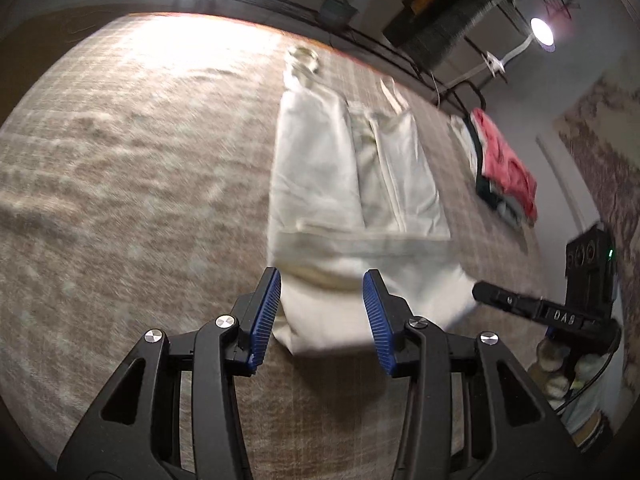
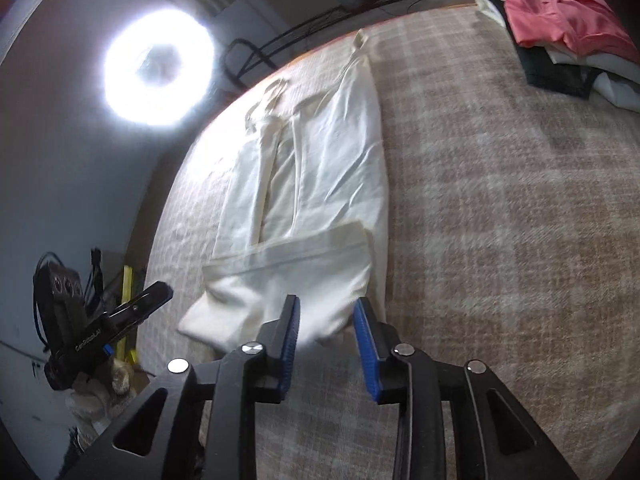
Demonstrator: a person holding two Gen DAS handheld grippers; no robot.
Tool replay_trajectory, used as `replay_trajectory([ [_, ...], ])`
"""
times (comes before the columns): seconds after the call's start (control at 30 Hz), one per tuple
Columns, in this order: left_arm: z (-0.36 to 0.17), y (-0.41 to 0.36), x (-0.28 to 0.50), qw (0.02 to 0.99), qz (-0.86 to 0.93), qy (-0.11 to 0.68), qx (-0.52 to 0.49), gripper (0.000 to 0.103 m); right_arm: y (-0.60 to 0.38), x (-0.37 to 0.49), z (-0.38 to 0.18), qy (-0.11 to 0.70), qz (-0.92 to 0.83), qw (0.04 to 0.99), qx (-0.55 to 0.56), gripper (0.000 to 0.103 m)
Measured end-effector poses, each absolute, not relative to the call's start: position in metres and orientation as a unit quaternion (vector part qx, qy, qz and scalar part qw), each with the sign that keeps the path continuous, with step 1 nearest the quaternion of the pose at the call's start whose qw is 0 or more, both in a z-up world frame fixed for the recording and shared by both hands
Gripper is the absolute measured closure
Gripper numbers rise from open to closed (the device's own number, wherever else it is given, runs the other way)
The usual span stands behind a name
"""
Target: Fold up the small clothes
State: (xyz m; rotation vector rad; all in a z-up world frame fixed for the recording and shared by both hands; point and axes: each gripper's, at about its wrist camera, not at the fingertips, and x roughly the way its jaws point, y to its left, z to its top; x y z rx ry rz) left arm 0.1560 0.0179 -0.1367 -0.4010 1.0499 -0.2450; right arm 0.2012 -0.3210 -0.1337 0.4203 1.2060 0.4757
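A plaid beige-brown cloth [image 1: 120, 160] is covering the whole table and is carrying everything else. On it a cream-white garment [image 1: 352, 184] is lying lengthwise, its strap end reaching toward the far edge [image 2: 356, 40] and its near hem folded back over itself in a band [image 2: 304, 248], the loose near corner [image 2: 208, 320] sitting close to the table's near edge. A stack of folded clothes [image 1: 504, 164] with a pink piece on top [image 2: 560, 12] is resting at the far right corner, well apart from the garment. The left gripper [image 1: 322, 320] is hovering over the garment's near end with its blue pads [image 1: 264, 320] spread wide and nothing between them. The right gripper [image 2: 326, 344] is likewise standing wide, empty, just above the folded hem. A ring lamp [image 2: 158, 68] is glaring beyond the far left edge.
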Motion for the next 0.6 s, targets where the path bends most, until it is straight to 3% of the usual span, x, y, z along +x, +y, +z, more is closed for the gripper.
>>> replay_trajectory([
  [0.1, -0.147, 0.007, 0.151, 0.831, -0.126, 0.516, -0.166, 0.060, -0.318, 0.194, -0.140, 0.566, 0.228, 0.770, 0.186, 0.093],
  [0.17, -0.154, 0.001, 0.145, 0.829, -0.118, 0.529, -0.136, 0.060, -0.318, 0.186, -0.143, 0.572, 0.236, 0.766, 0.175, 0.096],
  [0.4, -0.165, 0.001, 0.126, 0.836, -0.090, 0.534, -0.091, 0.060, -0.319, 0.168, -0.156, 0.593, 0.223, 0.766, 0.110, 0.096],
  [0.6, -0.145, 0.001, 0.122, 0.860, -0.102, 0.489, -0.107, 0.061, -0.313, 0.159, -0.136, 0.570, 0.211, 0.793, 0.045, 0.092],
])
